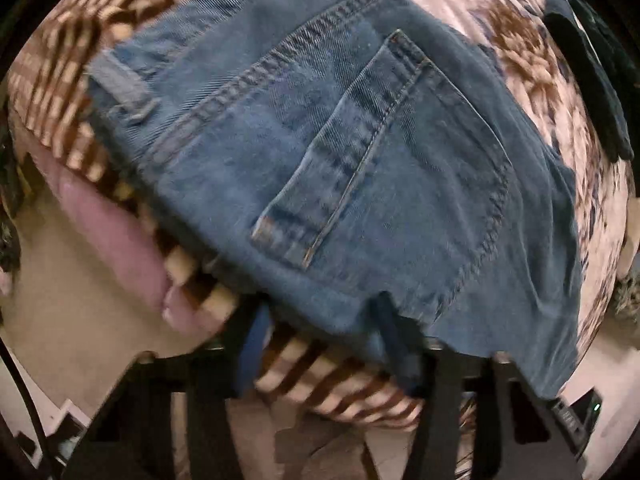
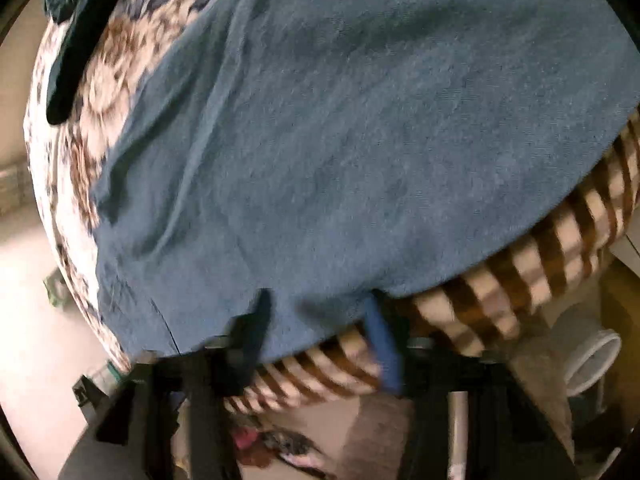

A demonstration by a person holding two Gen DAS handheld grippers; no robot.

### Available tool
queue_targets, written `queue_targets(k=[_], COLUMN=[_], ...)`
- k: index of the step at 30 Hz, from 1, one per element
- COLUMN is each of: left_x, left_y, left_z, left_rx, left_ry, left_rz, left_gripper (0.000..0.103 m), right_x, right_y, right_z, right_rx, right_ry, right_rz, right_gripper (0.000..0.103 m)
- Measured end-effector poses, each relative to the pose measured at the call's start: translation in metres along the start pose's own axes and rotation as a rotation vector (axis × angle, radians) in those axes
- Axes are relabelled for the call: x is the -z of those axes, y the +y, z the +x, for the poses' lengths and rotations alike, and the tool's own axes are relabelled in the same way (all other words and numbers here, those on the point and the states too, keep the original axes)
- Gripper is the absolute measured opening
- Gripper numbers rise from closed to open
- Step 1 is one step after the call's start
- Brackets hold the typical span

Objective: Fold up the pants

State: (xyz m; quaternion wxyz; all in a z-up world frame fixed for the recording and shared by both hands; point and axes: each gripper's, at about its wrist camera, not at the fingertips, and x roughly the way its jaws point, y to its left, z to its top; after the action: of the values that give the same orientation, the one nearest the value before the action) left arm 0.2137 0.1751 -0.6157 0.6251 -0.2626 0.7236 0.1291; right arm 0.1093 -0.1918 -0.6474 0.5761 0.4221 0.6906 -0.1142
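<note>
Blue jeans (image 1: 360, 140) lie flat on a bed, back pocket (image 1: 384, 168) up, waistband and belt loop (image 1: 124, 84) toward the upper left. My left gripper (image 1: 326, 340) points down at their near edge. Its blue finger (image 1: 252, 344) is over the striped blanket and its dark finger (image 1: 400, 344) is against the denim, with a gap between them. In the right wrist view a plain stretch of the jeans (image 2: 360, 120) fills the frame. My right gripper (image 2: 318, 332) sits at that near edge, fingers apart, with the denim hem between them. Both views are blurred.
A brown-and-cream striped blanket (image 1: 68, 60) (image 2: 540, 264) lies under the jeans over a floral bedcover (image 1: 520, 48). A dark garment (image 1: 592, 64) (image 2: 76, 40) rests farther back. Pink fabric (image 1: 108, 232) hangs at the bed's edge above the pale floor (image 1: 80, 320). A white round container (image 2: 592, 356) stands below right.
</note>
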Motion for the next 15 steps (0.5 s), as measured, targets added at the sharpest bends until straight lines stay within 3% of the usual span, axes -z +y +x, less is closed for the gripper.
queue_targets(k=[1, 4, 7, 11, 12, 14, 15], left_x=[-0.004, -0.006, 0.003, 0.01, 0.014, 0.022, 0.028], left_y=[0.005, 0.018, 0.022, -0.012, -0.024, -0.057, -0.075], left_z=[0.001, -0.001, -0.004, -0.025, -0.034, -0.049, -0.054], left_rx=[0.009, 0.027, -0.033, -0.108, -0.131, -0.16, -0.172], left_ry=[-0.006, -0.013, -0.019, -0.066, -0.092, -0.145, -0.174], left_rz=[-0.036, -0.093, -0.029, 0.085, 0.124, 0.228, 0.286], left_gripper=[0.027, 0.017, 0.017, 0.017, 0.023, 0.036, 0.046], right_x=[0.0, 0.004, 0.006, 0.001, -0.002, -0.008, -0.013], right_y=[-0.001, -0.004, -0.01, -0.019, -0.022, -0.03, -0.039], right_z=[0.0, -0.003, 0.004, -0.002, -0.012, -0.029, -0.042], right_rx=[0.017, 0.03, 0.065, -0.022, -0.042, -0.061, -0.077], right_ry=[-0.017, -0.035, 0.01, 0.046, 0.033, -0.002, -0.038], right_rz=[0.003, 0.009, -0.013, -0.02, -0.027, -0.03, -0.016], right_gripper=[0.014, 0.009, 0.009, 0.009, 0.011, 0.029, 0.043])
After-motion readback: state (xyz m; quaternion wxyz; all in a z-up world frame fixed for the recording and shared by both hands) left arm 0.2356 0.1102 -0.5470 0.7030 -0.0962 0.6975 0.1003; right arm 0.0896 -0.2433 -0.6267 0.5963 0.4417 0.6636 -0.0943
